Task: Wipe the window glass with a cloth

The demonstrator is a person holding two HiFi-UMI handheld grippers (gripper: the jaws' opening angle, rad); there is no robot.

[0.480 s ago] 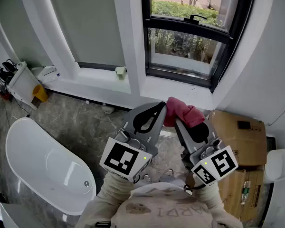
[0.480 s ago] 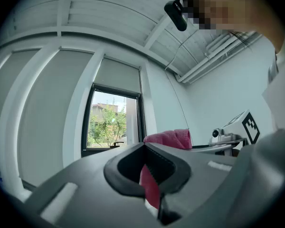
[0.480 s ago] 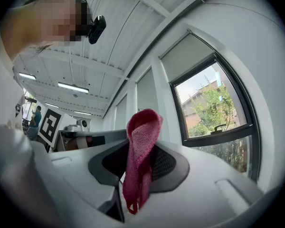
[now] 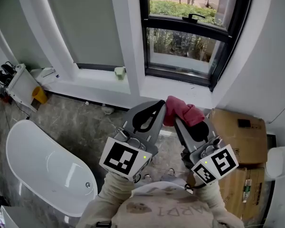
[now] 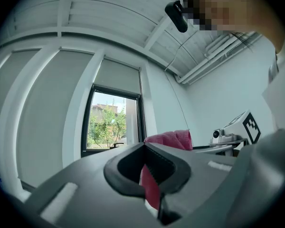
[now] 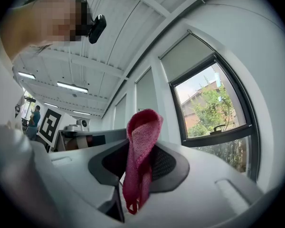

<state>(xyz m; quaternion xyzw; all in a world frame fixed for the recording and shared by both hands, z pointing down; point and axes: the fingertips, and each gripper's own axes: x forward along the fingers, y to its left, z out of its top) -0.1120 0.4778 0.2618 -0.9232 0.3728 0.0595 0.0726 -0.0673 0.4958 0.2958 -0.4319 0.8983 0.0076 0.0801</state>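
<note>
A pink-red cloth (image 4: 184, 113) is bunched between the tips of both grippers, held up in front of my chest below the black-framed window glass (image 4: 180, 44). In the head view my left gripper (image 4: 160, 107) touches the cloth's left edge, and my right gripper (image 4: 179, 120) holds it from below. Seen from the left gripper view, the left gripper (image 5: 149, 172) is shut with a strip of cloth (image 5: 150, 186) pinched in it. In the right gripper view the right gripper (image 6: 137, 161) is shut on a folded loop of cloth (image 6: 141, 141). The window (image 6: 211, 108) lies ahead, apart from both.
A white bathtub (image 4: 42, 165) stands on the marble floor at lower left. Cardboard boxes (image 4: 240, 137) sit at the right beside a white fixture (image 4: 279, 163). The white sill (image 4: 99, 82) carries a small object (image 4: 119, 71). Cleaning gear and a yellow item (image 4: 39, 93) lie far left.
</note>
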